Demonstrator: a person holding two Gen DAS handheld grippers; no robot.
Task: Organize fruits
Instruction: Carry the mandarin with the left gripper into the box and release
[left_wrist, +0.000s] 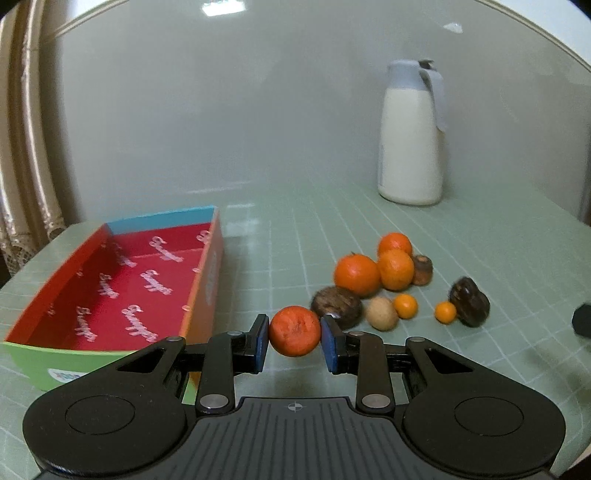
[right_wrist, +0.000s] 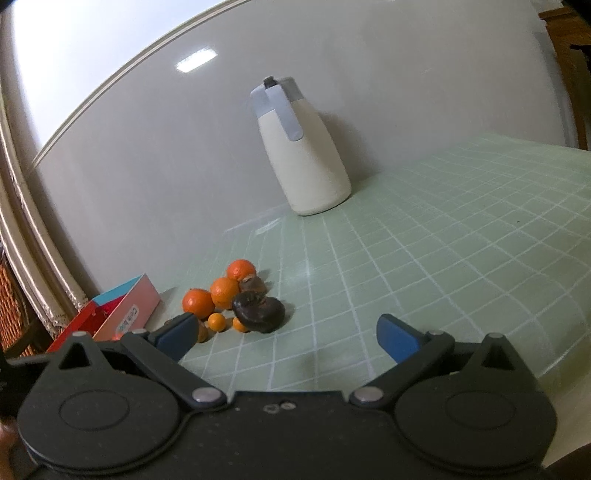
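The round orange-red fruit (left_wrist: 294, 331) is clamped between the blue pads of the left hand-held gripper (left_wrist: 294, 339), just beside the empty red-lined cardboard box (left_wrist: 110, 288) and above the green gridded counter (left_wrist: 480, 258). The right hand-held gripper (right_wrist: 288, 338) stands wide, holding nothing. No fruit is boxed yet; the cluster of oranges, kumquats and brown fruits (left_wrist: 388, 284) remains on the counter.
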